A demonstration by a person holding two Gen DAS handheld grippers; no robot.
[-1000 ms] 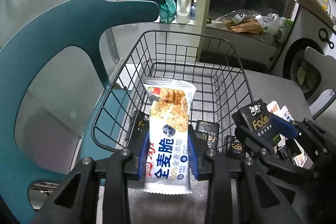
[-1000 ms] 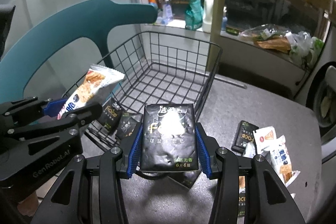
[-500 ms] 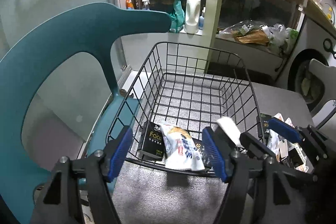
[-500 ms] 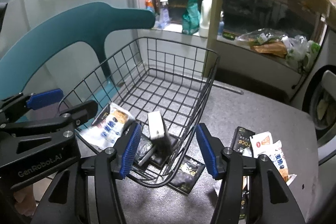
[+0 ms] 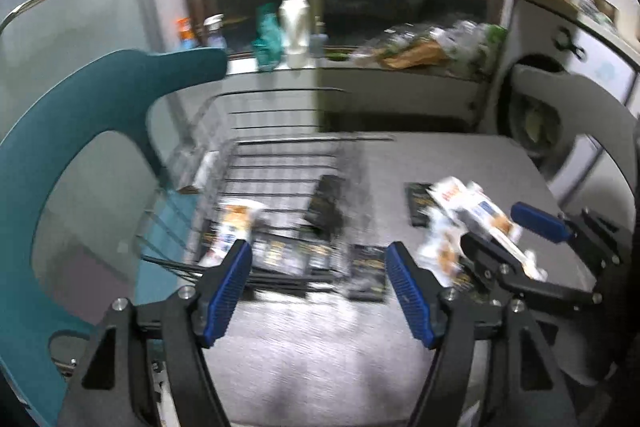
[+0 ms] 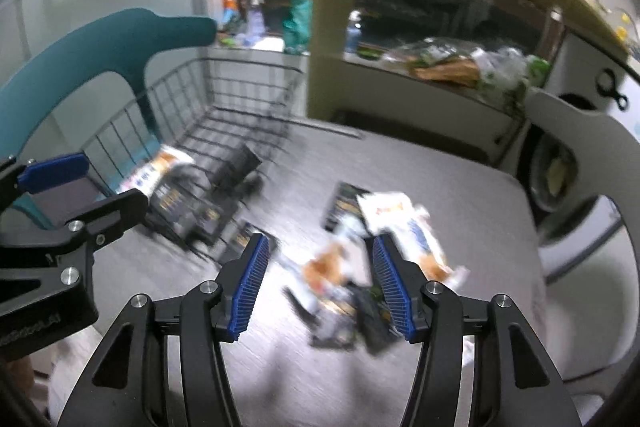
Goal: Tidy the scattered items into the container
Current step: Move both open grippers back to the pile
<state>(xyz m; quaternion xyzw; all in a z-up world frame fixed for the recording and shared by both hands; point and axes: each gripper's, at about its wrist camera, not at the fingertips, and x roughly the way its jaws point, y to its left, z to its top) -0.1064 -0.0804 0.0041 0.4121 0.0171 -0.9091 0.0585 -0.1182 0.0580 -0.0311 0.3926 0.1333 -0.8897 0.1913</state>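
Both views are smeared by motion. The black wire basket (image 5: 280, 155) (image 6: 240, 99) stands on the grey table at the left. In it lie a white snack packet (image 5: 234, 227) (image 6: 160, 167) and black packets (image 5: 326, 203) (image 6: 240, 163). One black packet (image 5: 366, 267) (image 6: 244, 239) lies on the table just outside the basket's near rim. My left gripper (image 5: 318, 283) (image 6: 84, 187) is open with nothing in it, before the basket's near right corner. My right gripper (image 6: 320, 287) (image 5: 508, 235) is open and holds nothing above a loose pile of white snack packets (image 6: 400, 227) and black packets (image 6: 344, 203).
A teal chair (image 5: 60, 147) curves round the basket's left side. A white chair (image 6: 580, 131) stands at the table's right edge. Behind are a counter with bottles (image 5: 294, 27) and bags, a wooden post (image 6: 328, 27) and a washing machine (image 5: 532, 115).
Both grippers opened and dropped the snack bar and the black packet into the basket. Both have since swung right, away from the basket and toward the loose pile.
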